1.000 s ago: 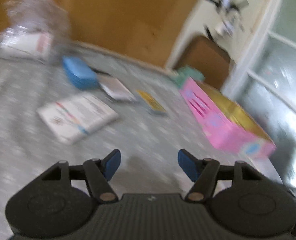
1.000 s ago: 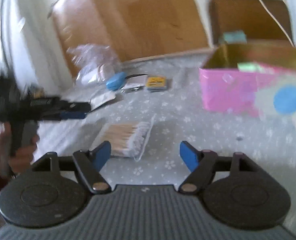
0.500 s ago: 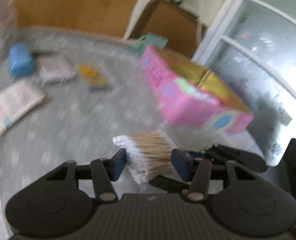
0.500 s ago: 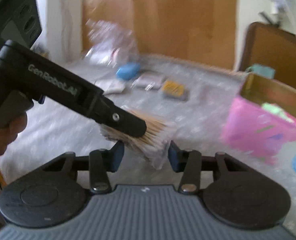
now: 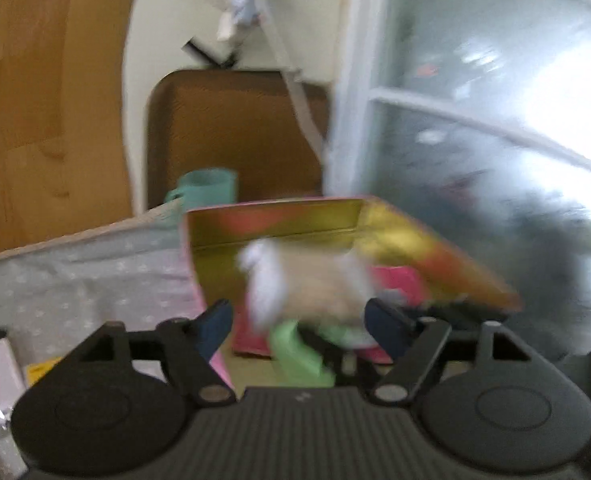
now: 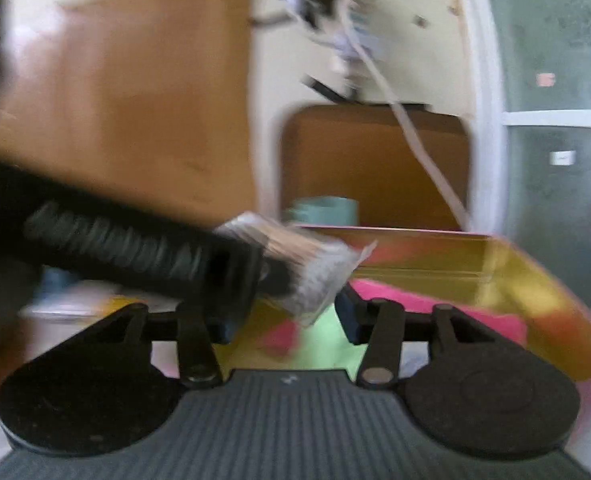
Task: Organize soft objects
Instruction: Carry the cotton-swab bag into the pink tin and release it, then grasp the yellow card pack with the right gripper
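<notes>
cotton swab pack over the open gold-lined box

left wrist view: the left gripper (image 5: 293, 322) has its blue fingers (image 5: 214, 325) spread, and its jaws have just been opening. a blurred pack of cotton swabs (image 5: 307, 284) sits in the gap between them, white tips to the left, wooden stems to the right; neither pad can be seen pressing on it, so the gripper reads as released. right behind and below the pack is the box (image 5: 279, 220), pink outside and shiny gold inside, open at the top, with a green item (image 5: 299, 354) and pink items lying in it. the box stands near the far edge of the bed, on a grey spread with small white flowers (image 5: 75, 280). a teal cup (image 5: 207, 188) stands beyond that edge, in front of a brown chair back (image 5: 231, 128). frosted window panes fill the right side.

right wrist view: the right gripper (image 6: 285, 322) points over the same box (image 6: 495, 264), and its jaws have lately opened a little. the other gripper's black body (image 6: 135, 248) crosses in from the left, with the swab pack (image 6: 319, 272) at its tip, above the box's near left corner. the pack hangs between and just above the right gripper's fingers (image 6: 349, 320); the blur hides whether they touch it, so its hold cannot be told.
</notes>
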A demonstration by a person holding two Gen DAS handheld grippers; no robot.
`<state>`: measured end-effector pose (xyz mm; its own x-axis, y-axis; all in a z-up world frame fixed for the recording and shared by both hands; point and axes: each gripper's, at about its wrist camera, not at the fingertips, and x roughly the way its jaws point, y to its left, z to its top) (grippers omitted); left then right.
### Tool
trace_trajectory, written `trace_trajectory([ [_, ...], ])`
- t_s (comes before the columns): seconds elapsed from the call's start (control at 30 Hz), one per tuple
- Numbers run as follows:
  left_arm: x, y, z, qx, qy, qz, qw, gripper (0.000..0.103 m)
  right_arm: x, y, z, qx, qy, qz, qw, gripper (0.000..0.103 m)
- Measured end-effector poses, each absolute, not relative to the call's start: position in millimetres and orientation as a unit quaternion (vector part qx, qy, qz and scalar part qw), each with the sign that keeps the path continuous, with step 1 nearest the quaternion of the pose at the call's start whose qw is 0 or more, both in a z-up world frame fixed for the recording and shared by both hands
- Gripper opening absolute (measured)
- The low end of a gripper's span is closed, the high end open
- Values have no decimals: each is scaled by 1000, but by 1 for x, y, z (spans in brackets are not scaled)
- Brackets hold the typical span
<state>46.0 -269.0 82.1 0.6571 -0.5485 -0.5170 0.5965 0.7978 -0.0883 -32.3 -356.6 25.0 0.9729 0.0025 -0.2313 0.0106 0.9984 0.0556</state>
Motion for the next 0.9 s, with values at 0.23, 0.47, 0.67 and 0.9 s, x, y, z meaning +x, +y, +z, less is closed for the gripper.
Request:
trace_trajectory([
  [0.23, 8, -206, 71, 14, 254, -317, 914, 71, -33, -392, 8, 79, 133, -48, 987, 61],
  [0.47, -20, -115, 31, 17, 293, -241, 925, 71, -76, -372, 13, 120, 90, -31, 988, 60],
  [0.67, -35, -25, 9, 15, 282, -129, 951, 71, -81, -310, 42, 71, 88, 83, 990, 60],
  [0.9, -26, 38, 2, -104, 281, -92, 950, 67, -8, -214, 39, 9, 192, 175, 966, 62],
])
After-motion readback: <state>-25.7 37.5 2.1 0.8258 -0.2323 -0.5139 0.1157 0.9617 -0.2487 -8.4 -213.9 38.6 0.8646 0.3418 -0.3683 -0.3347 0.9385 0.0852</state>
